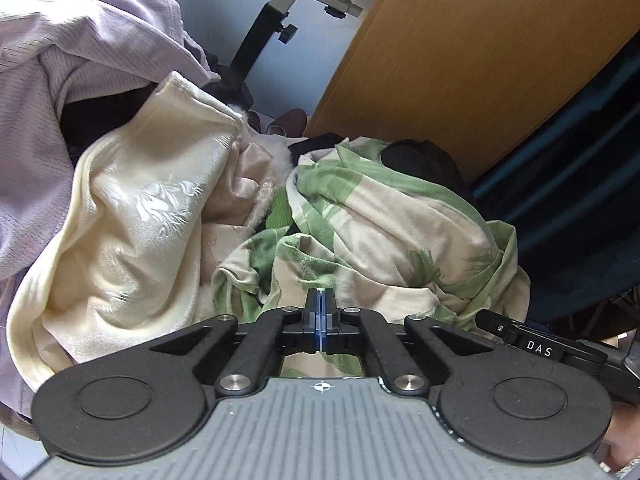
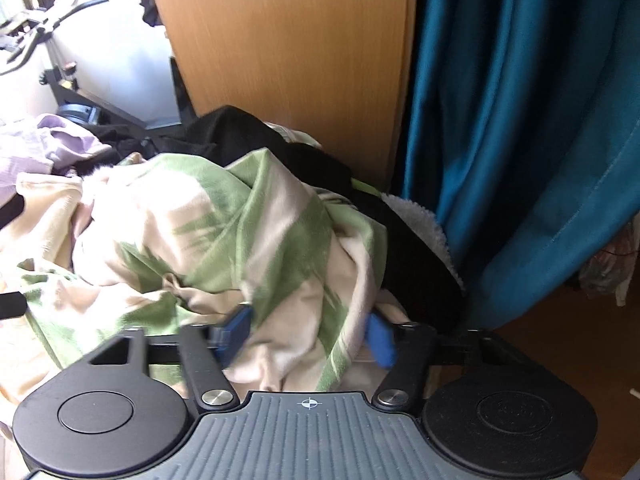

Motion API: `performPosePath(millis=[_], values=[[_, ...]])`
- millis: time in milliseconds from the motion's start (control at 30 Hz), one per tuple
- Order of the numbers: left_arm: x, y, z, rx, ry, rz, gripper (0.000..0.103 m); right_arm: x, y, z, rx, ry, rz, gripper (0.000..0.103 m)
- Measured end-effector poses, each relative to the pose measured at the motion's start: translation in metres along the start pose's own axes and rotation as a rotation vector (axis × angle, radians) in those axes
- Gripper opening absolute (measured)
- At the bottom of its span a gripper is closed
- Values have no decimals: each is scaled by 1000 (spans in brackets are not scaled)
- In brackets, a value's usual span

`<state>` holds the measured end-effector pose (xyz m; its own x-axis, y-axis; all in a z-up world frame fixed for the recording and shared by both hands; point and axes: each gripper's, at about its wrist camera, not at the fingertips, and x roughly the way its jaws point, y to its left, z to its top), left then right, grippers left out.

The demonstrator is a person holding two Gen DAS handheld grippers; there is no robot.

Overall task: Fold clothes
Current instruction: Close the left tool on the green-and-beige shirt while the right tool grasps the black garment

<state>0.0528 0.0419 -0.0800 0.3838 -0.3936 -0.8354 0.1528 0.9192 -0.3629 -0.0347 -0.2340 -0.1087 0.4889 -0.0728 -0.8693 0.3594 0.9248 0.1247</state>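
Observation:
A green-and-cream patterned garment [image 1: 384,224] lies crumpled on a heap of clothes. My left gripper [image 1: 320,296] is shut, its tips pressed against this garment's lower folds; no cloth shows between the pads. My right gripper [image 2: 308,332] is open wide, and a hanging fold of the same garment [image 2: 248,224] fills the gap between its blue fingers [image 2: 380,340]. The right gripper's body [image 1: 536,348] shows at the right in the left wrist view. At the left edge of the right wrist view, part of the left gripper [image 2: 12,304] is visible.
The heap also holds a cream satin garment [image 1: 132,216], a lilac garment [image 1: 60,60] and black clothes [image 2: 320,160]. A wooden cabinet side [image 2: 288,40] stands behind, a teal curtain [image 2: 520,120] hangs to its right, and an exercise machine frame [image 1: 264,28] stands at the back.

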Motion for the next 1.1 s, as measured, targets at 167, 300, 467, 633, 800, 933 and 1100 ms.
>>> performPosePath(millis=[167, 300, 467, 633, 800, 933, 1100], values=[[-4, 5, 0, 20, -24, -15, 1, -2, 4, -2, 5, -8, -1, 13], [10, 1, -5, 46, 7, -26, 34, -7, 2, -2, 3, -15, 5, 9], [36, -5, -9, 36, 59, -28, 67, -13, -4, -6, 13, -20, 23, 7], [59, -13, -5, 40, 101, -13, 68, -17, -9, -10, 34, -19, 28, 7], [58, -23, -7, 111, 119, -2, 26, -13, -10, -9, 48, -17, 24, 7], [52, -25, -9, 144, 109, 13, 12, -9, -7, -6, 43, -13, 17, 8], [33, -20, -14, 136, 82, -24, 8, -5, -1, -2, 11, -22, 15, 40]])
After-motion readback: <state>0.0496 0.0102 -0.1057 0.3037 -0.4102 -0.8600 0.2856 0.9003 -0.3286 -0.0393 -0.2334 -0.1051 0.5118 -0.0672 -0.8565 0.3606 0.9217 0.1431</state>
